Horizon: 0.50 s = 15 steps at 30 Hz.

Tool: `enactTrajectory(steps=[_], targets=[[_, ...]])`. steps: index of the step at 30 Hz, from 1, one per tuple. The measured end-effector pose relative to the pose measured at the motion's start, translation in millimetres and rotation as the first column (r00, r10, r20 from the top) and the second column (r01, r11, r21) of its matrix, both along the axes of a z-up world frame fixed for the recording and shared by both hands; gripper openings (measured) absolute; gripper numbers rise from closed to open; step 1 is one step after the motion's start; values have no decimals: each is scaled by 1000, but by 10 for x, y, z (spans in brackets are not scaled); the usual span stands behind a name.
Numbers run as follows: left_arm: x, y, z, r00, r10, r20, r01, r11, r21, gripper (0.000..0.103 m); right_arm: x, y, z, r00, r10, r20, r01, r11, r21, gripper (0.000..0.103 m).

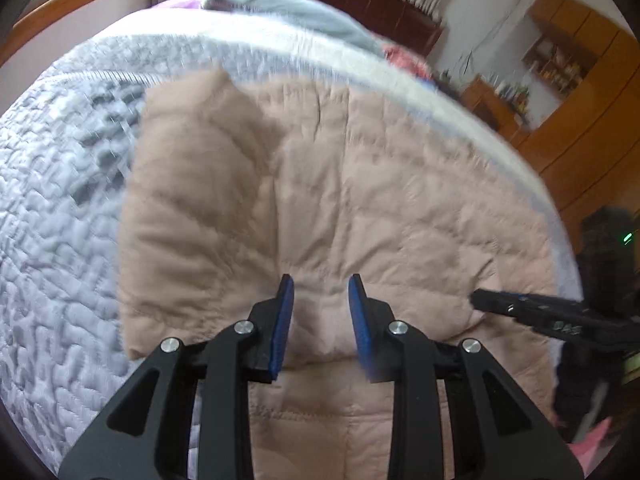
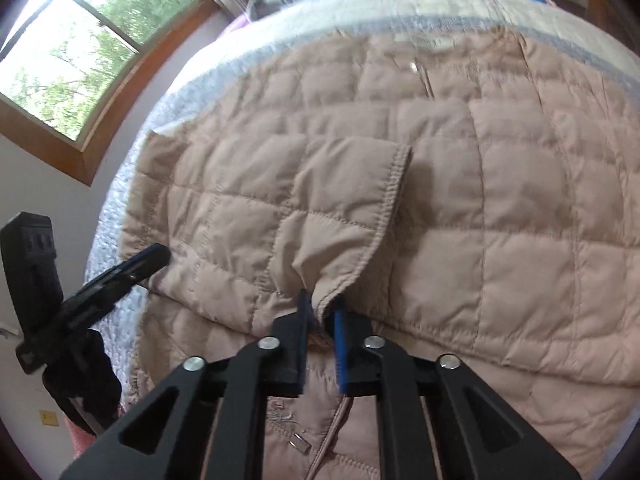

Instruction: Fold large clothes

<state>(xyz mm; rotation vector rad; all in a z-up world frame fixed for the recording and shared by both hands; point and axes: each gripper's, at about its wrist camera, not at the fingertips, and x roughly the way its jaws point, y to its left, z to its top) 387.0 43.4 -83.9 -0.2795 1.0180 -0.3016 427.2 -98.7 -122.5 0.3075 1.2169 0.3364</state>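
Quilted pink jacket (image 2: 460, 208) on the bed (image 1: 60, 240) looks soft, puffy and light, best pinched at stitched hems, as the right gripper (image 2: 321, 304) does; left gripper (image 1: 321, 286) hangs spread.

Soft daylight is coming in through the window (image 2: 76, 60), which is glaring nearly white at its top corner. The quilted jacket (image 2: 440, 200) is showing evenly lit, with a dim shadow lying under its folded cuff. Motion blur is smearing the left wrist view, most of all the bed cover (image 1: 60, 220) and the far shelves (image 1: 560, 60). Fisheye bending is curving both views, and dark vignetting is ringing their edges
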Motion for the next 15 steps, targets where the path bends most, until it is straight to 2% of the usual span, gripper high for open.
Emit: enactTrajectory(steps=[2,6,11,15], targets=[[-33,110,203,997,38,70,-37,999,-8,28,-42,-71,187,999,-1,53,1,1000,0,9],[-19,213,461,984,85,153,-85,996,-4,28,-145,-266,565,988,-18,152,24,999,-33,9],[99,97,426,989,70,130,-71,997,10,28,-334,-705,874,965,-95,245,123,987,-102,9],[201,-171,317,994,11,105,-17,998,61,28,-394,-1061,884,949,-172,266,209,971,-117,9]])
